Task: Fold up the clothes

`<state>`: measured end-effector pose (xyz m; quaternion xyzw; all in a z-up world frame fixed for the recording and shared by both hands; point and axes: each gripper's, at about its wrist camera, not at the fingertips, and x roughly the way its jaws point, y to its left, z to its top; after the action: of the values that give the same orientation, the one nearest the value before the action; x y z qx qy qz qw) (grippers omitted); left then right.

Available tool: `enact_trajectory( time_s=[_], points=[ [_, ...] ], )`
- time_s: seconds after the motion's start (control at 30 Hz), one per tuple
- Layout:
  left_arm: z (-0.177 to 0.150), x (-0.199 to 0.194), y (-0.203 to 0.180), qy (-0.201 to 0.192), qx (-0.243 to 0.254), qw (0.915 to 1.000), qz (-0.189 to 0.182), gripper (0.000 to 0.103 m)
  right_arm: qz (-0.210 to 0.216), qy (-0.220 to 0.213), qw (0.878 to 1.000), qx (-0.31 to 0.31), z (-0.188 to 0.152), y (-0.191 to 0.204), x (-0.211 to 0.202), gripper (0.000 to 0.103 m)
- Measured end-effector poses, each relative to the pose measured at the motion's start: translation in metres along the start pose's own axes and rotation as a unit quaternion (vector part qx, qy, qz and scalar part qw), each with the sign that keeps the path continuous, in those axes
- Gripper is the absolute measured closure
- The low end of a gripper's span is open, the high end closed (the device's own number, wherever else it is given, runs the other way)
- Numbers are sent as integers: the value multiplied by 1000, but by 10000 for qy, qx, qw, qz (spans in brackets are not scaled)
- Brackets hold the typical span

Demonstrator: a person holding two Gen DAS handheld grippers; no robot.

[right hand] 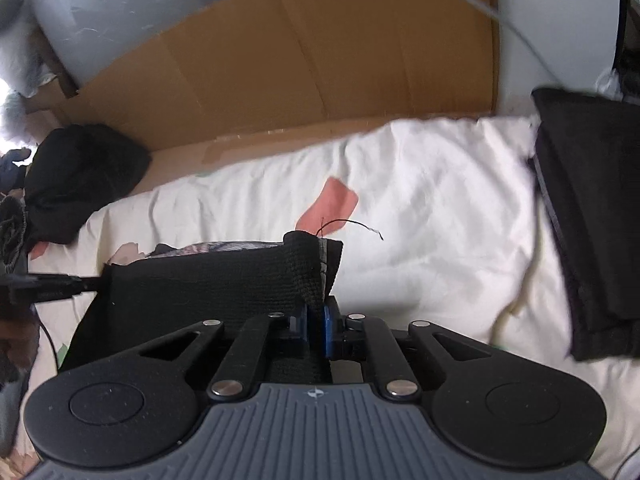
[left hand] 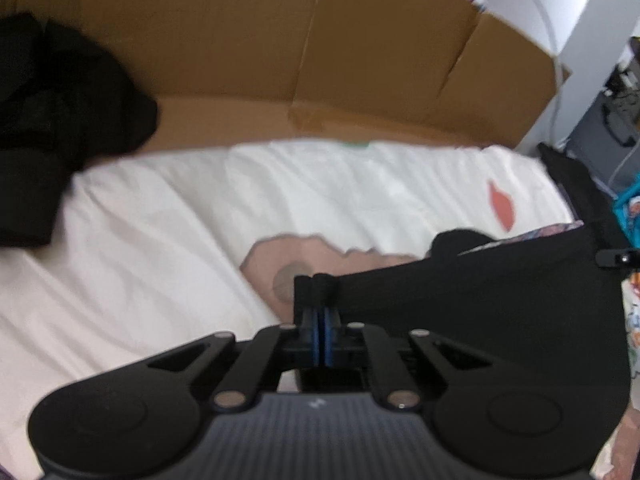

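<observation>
Black knit garment (right hand: 208, 280) hangs stretched above the white bedding (right hand: 432, 208), the left gripper (left hand: 319, 284) and right gripper (right hand: 316, 300) each clenched on an edge. Blurred view, but the right's corner bite looks shallow; uneven pulling could slip it free.

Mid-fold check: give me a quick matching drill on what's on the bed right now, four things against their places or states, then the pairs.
Things:
1. black garment
2. crumpled black pile
3. folded black stack
4. cardboard sheet

Places or states:
A. propped upright behind the bed
B. resting at the bed's right end
C. pinched at both ends by the left gripper and right gripper
D. heaped at the bed's far left

Pairs: 1-C, 2-D, 3-B, 4-A
</observation>
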<state>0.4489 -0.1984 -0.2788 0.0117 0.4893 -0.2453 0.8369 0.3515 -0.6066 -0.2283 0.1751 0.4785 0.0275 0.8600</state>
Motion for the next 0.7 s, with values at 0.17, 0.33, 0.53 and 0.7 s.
enact_trajectory(
  time_s=[0.17,0.33,0.53,0.7],
  points=[
    [-1,9,-6,63,84,9998,188,99,180,42,9994,278,-2,-7,13,54],
    [-1,6,-5,146,221,9994,240,98,281,54,9979,582,0,-13,28,43],
    [1,9,-13,179,323,9984,434,91,225,111,9984,506,-4,-9,40,42],
    [2,14,-16,167,276,9980,547,86,93,156,9995,254,-9,-1,47,41]
  ],
)
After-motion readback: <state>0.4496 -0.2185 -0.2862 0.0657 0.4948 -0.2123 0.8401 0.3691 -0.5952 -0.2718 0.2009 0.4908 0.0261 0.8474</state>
